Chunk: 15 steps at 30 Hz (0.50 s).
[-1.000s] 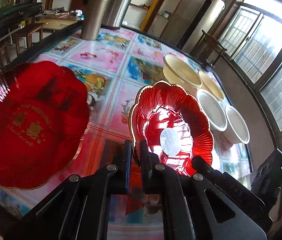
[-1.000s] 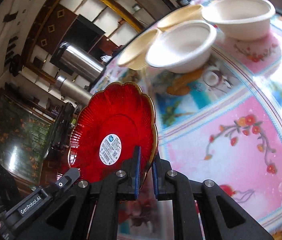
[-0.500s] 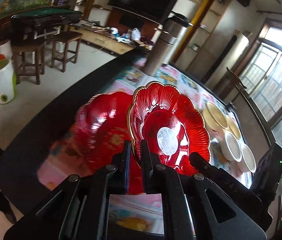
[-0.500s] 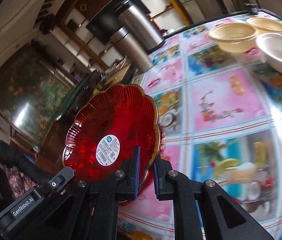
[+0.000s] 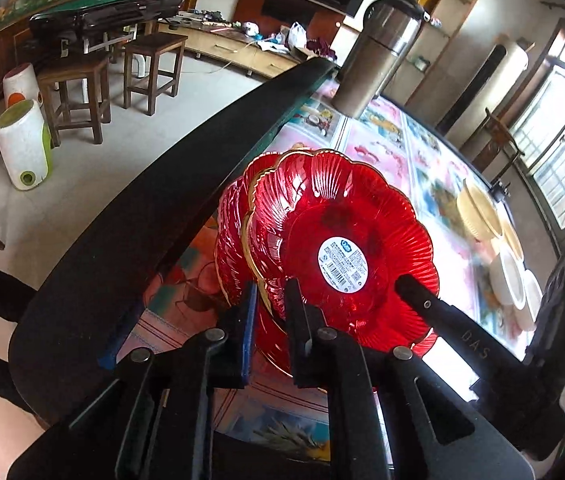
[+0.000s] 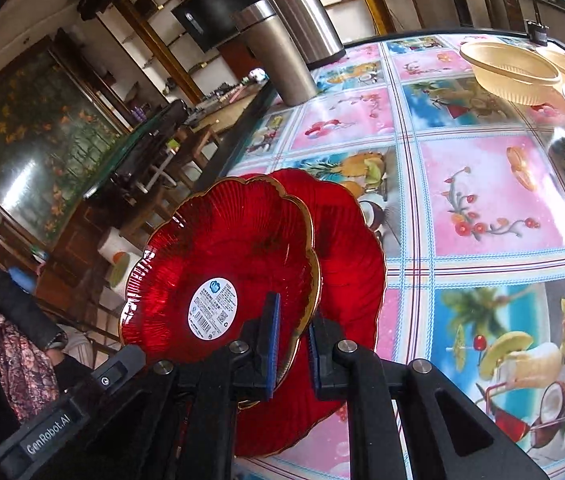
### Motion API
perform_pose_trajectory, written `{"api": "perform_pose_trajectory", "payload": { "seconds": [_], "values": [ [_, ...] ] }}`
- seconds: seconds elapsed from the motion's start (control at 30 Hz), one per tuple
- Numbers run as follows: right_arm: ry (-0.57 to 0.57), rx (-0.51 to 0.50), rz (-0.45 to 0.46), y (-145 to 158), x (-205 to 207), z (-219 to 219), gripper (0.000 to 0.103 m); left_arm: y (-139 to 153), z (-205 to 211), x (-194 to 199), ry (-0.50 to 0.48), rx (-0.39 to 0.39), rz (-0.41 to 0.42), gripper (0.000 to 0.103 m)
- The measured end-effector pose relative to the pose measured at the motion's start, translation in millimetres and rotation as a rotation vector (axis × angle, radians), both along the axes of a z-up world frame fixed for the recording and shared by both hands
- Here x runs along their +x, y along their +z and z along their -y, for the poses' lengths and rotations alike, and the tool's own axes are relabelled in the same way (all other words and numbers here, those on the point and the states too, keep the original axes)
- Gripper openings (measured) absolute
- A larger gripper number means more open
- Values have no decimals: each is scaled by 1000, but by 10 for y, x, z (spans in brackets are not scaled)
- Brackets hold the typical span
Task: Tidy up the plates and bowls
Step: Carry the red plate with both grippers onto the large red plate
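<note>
A red scalloped plate (image 5: 342, 232) with a gold rim and a white barcode sticker at its centre is held up off the table, tilted. My left gripper (image 5: 270, 292) is shut on its near rim. My right gripper (image 6: 292, 320) is shut on the opposite rim of the same plate (image 6: 222, 248). Directly behind and below it, a second red plate (image 5: 230, 248) lies on the patterned tablecloth, and the two overlap. That lower plate (image 6: 346, 240) sticks out to the right in the right wrist view.
Beige bowls (image 6: 510, 72) and white bowls (image 5: 510, 280) stand at the table's far right. Two steel flasks (image 6: 274, 56) stand at the back. The table's black edge (image 5: 162, 220) runs just left of the plates. Stools (image 5: 150, 64) stand on the floor beyond.
Both grippers have carried the stickered plate leftward across the table, from near the bowls to over the second red plate by the table's left edge. Both stay shut on it.
</note>
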State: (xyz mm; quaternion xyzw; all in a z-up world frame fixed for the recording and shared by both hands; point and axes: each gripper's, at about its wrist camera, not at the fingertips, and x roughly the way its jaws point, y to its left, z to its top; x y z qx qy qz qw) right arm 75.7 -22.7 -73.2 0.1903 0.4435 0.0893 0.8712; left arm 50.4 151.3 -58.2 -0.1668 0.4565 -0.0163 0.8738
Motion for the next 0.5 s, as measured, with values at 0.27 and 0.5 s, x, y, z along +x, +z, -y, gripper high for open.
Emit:
{"api": "perform_pose_trajectory", "payload": {
  "seconds": [0.27, 0.5],
  "values": [
    [35, -51, -67, -8, 129, -49, 12, -26, -67, 43, -11, -4, -33, 11],
    [74, -122, -141, -10, 238, -125, 17, 15, -158, 88, -18, -49, -81, 14]
  ]
}}
